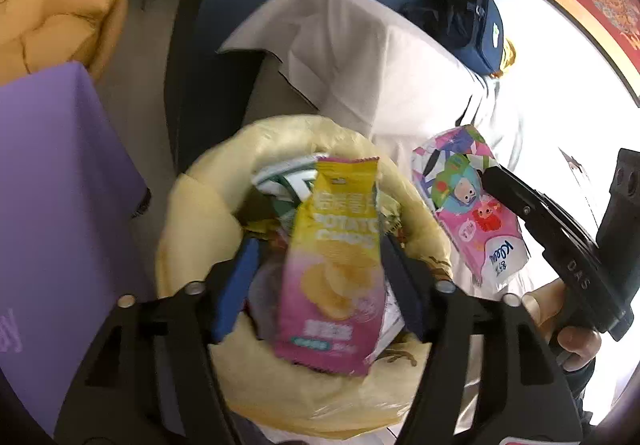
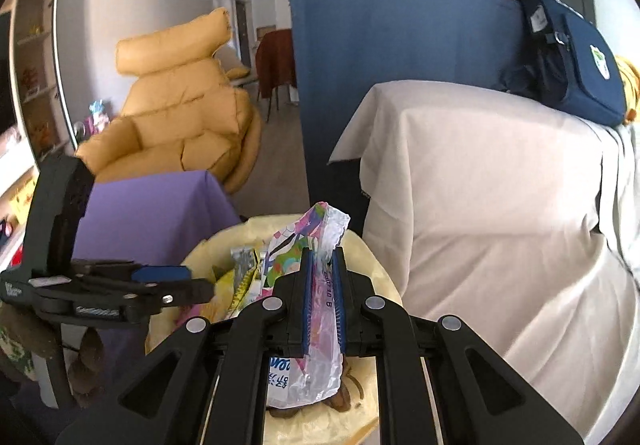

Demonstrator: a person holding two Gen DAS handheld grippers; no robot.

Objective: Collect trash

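Chip bag [image 1: 332,265] between spread left gripper [image 1: 320,285] fingers (let go over bin [image 1: 192,205]); right gripper [image 2: 322,297] pinches tissue pack [image 2: 308,285], next in.

Blue bag [image 2: 576,61] on white-draped surface [image 2: 480,185]

Chip packet [image 1: 328,265] in bin [image 1: 188,205] (draped sofa [image 1: 360,57] behind), tissue pack [image 1: 472,205] right.
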